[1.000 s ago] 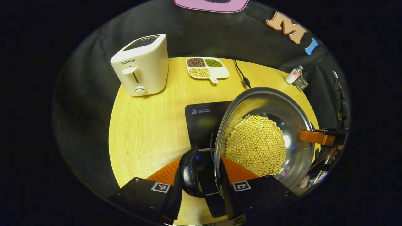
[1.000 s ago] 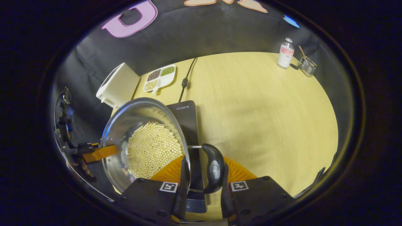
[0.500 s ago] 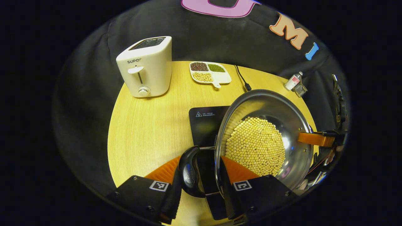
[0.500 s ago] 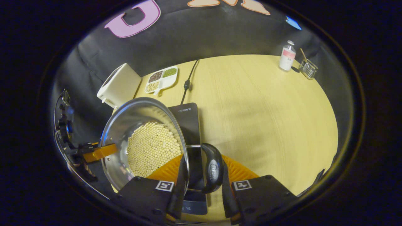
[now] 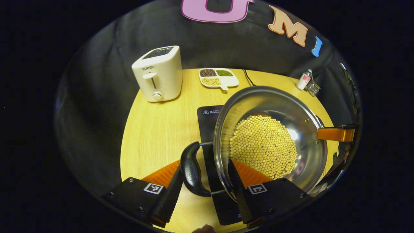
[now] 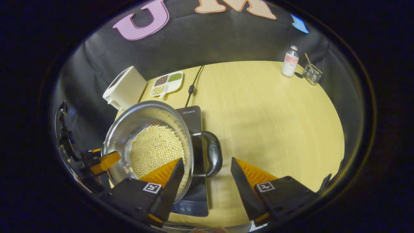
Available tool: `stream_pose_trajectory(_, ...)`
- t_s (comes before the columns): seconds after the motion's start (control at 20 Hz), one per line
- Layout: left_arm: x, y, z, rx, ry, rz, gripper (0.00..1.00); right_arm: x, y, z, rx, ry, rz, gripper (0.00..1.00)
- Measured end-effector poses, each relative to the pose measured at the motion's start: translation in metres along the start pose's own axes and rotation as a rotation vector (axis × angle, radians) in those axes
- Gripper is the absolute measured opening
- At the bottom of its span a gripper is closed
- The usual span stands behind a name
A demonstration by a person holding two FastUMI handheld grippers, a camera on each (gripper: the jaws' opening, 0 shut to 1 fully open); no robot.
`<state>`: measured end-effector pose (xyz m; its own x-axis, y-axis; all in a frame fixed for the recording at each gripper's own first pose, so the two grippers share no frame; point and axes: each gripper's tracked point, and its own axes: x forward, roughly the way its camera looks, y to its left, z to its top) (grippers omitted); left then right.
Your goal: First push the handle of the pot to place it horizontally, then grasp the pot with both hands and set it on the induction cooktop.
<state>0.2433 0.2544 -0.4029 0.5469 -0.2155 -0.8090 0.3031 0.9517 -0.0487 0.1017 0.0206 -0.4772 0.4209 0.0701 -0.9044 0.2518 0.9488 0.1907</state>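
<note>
Left gripper view: your left gripper (image 5: 203, 181) has loosened since half a second ago, jaws now released around the pot (image 5: 270, 140)'s side handle (image 5: 191, 169). The pot covers most of the induction cooktop (image 5: 209, 114) on the desk (image 5: 155, 129).

Right gripper view: your right gripper (image 6: 204, 174) is spread wide too, clear of the other handle (image 6: 213, 152). Handles sit left-right.

Right gripper (image 6: 205, 170) now spread clear of the pot's side handle (image 6: 213, 153), left gripper (image 5: 203, 179) likewise parted, pot (image 5: 270, 142) released on the induction cooktop (image 5: 207, 116).
</note>
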Motion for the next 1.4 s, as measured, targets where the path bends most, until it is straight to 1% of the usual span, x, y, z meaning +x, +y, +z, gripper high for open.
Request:
stream_pose_trajectory(0.05,-0.007,0.002,0.003,0.001,-0.024,0.015,0.82,-0.005,-0.002,-0.003,-0.010,-0.003,0.006,0.92)
stream_pose_trajectory(0.1,-0.013,0.003,0.008,0.006,-0.042,0.034,0.85,-0.009,-0.004,-0.006,-0.021,-0.006,0.012,0.88)
stream_pose_trajectory(0.15,-0.020,0.004,0.010,0.010,-0.058,0.053,0.82,-0.014,-0.005,-0.009,-0.029,-0.010,0.020,0.88)
stream_pose_trajectory(0.2,-0.029,0.005,0.010,0.011,-0.074,0.069,0.82,-0.018,-0.007,-0.012,-0.037,-0.016,0.035,0.92)
stream_pose_trajectory(0.25,-0.038,0.002,0.011,0.009,-0.091,0.082,0.81,-0.024,-0.007,-0.014,-0.046,-0.024,0.052,0.92)
stream_pose_trajectory(0.3,-0.050,-0.002,0.013,0.004,-0.111,0.093,0.82,-0.030,-0.009,-0.015,-0.055,-0.037,0.069,0.88)
stream_pose_trajectory(0.35,-0.060,-0.007,0.013,-0.005,-0.125,0.105,0.84,-0.036,-0.013,-0.016,-0.069,-0.050,0.080,0.89)
stream_pose_trajectory(0.4,-0.070,-0.012,0.010,-0.020,-0.134,0.113,0.81,-0.042,-0.018,-0.017,-0.081,-0.063,0.091,0.89)
stream_pose_trajectory(0.5,-0.090,-0.028,0.001,-0.067,-0.144,0.124,0.81,-0.058,-0.028,-0.024,-0.094,-0.085,0.118,0.89)
stream_pose_trajectory(0.55,-0.097,-0.036,-0.006,-0.086,-0.149,0.131,0.81,-0.069,-0.035,-0.026,-0.096,-0.099,0.132,0.93)
stream_pose_trajectory(0.65,-0.117,-0.055,-0.022,-0.111,-0.151,0.138,0.81,-0.089,-0.050,-0.031,-0.091,-0.151,0.159,0.94)
stream_pose_trajectory(0.7,-0.128,-0.066,-0.031,-0.121,-0.148,0.140,0.84,-0.096,-0.058,-0.038,-0.091,-0.163,0.166,0.96)
stream_pose_trajectory(0.75,-0.138,-0.076,-0.044,-0.130,-0.131,0.143,0.84,-0.103,-0.065,-0.048,-0.090,-0.166,0.174,0.94)
stream_pose_trajectory(0.8,-0.149,-0.085,-0.057,-0.138,-0.124,0.149,0.81,-0.111,-0.070,-0.055,-0.084,-0.188,0.185,0.94)
stream_pose_trajectory(0.9,-0.174,-0.103,-0.067,-0.149,-0.161,0.163,0.81,-0.128,-0.077,-0.059,-0.066,-0.249,0.207,0.94)
stream_pose_trajectory(0.95,-0.187,-0.112,-0.070,-0.153,-0.190,0.169,0.81,-0.138,-0.079,-0.058,-0.056,-0.284,0.217,0.94)
stream_pose_trajectory(1.05,-0.212,-0.134,-0.065,-0.157,-0.270,0.148,0.81,-0.164,-0.083,-0.055,-0.033,-0.358,0.236,0.94)
stream_pose_trajectory(1.1,-0.227,-0.146,-0.060,-0.149,-0.306,0.135,0.84,-0.181,-0.089,-0.047,-0.023,-0.403,0.248,0.94)
stream_pose_trajectory(1.15,-0.243,-0.158,-0.052,-0.128,-0.357,0.126,0.81,-0.198,-0.092,-0.041,-0.020,-0.453,0.252,0.93)
stream_pose_trajectory(1.25,-0.281,-0.175,-0.024,-0.036,-0.510,0.132,0.80,-0.234,-0.103,-0.027,-0.031,-0.565,0.235,0.93)
stream_pose_trajectory(1.35,-0.326,-0.196,0.006,0.087,-0.679,0.148,0.80,-0.269,-0.111,-0.021,-0.050,-0.651,0.204,0.92)
stream_pose_trajectory(1.4,-0.341,-0.212,0.018,0.138,-0.735,0.147,0.80,-0.289,-0.115,-0.019,-0.052,-0.702,0.186,0.92)
